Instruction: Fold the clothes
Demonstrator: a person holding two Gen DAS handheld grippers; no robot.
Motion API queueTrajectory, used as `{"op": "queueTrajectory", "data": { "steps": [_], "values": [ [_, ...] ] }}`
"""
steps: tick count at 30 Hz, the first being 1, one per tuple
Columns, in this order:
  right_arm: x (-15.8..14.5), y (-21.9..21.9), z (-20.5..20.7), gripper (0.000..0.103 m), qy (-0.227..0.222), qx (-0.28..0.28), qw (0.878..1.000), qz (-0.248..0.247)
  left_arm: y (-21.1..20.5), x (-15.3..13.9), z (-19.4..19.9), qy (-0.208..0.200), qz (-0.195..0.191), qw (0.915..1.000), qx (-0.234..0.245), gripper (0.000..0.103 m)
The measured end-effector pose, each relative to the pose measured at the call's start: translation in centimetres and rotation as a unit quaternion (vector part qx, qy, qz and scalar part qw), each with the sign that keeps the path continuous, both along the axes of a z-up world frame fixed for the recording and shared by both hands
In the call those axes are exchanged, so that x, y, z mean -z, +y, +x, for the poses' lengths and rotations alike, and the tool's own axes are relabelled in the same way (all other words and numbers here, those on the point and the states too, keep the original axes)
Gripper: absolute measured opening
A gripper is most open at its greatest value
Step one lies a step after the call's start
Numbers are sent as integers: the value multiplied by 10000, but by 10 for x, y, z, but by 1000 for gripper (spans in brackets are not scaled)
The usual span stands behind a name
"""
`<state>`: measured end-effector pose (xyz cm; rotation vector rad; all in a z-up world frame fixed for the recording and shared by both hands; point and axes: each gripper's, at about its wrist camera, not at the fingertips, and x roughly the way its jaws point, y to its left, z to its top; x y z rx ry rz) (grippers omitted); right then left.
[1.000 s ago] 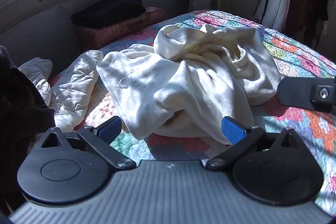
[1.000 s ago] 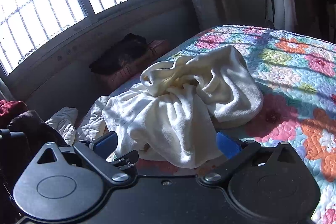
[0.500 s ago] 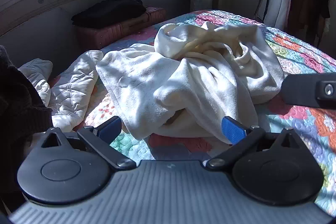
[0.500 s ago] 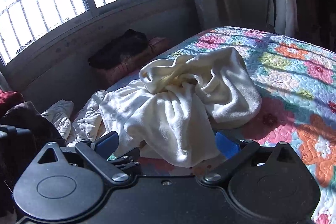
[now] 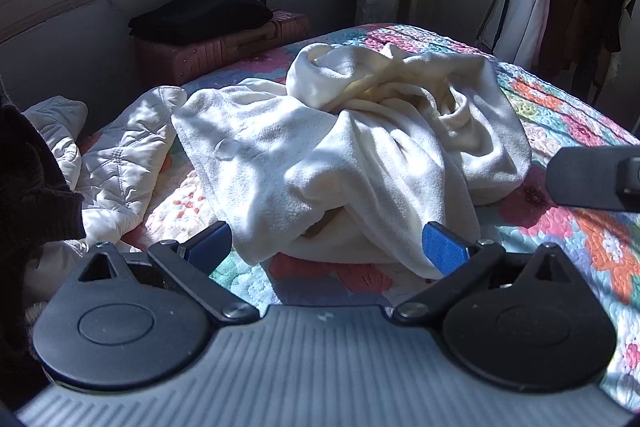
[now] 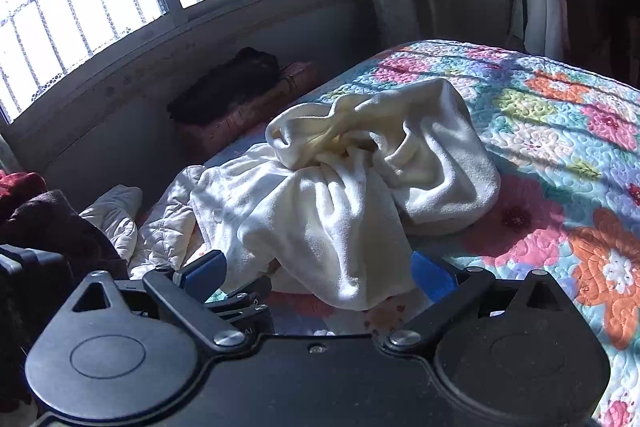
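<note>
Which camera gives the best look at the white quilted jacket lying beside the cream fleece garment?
The left wrist view: the white quilted jacket shows its stitched panels, lit, left of the cream fleece garment. The right wrist view shows only a smaller, shadowed part of the jacket, cut off by the fleece.

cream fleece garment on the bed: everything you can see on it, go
The cream fleece garment is a soft, fuzzy off-white piece lying crumpled in a heap on the floral quilt, unfolded. Its upper part is bunched into a twisted knot of folds with yellower shadows; a flatter panel spreads toward the window side and bears a pale round button. Its left edge overlaps the white quilted jacket. Both the left tool and the right tool sit open at its near edge, gripping nothing.
</note>
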<state>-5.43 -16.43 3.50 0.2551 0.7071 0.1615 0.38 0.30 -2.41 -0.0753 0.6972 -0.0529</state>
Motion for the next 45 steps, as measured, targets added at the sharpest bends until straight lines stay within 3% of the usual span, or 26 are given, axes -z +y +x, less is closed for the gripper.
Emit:
{"op": "queueTrajectory", "data": {
  "steps": [10, 16, 30, 37, 40, 43, 45],
  "values": [
    [2, -9, 3, 101, -39, 93, 9998, 162, 2, 6, 3, 69, 93, 9999, -46, 103],
    [0, -5, 6, 101, -86, 15, 9998, 175, -1, 9, 4, 142, 349, 9993, -31, 103],
    [6, -9, 8, 101, -5, 50, 9997, 235, 4, 13, 7, 261, 198, 9994, -108, 103],
    [15, -15, 9, 101, -218, 120, 9989, 396, 9, 18, 13, 254, 122, 9994, -204, 103],
    [21, -30, 4, 101, -778, 542, 9907, 971, 20, 15, 22, 178, -373, 9990, -148, 103],
    [20, -44, 9, 102, -876, 633, 9821, 1544, 32, 7, 27, -195, -1050, 9942, -100, 103],
    [21, -48, 19, 103, -826, 572, 9810, 1660, 34, 3, 35, -272, -1040, 9940, -221, 101]
  ]
}}
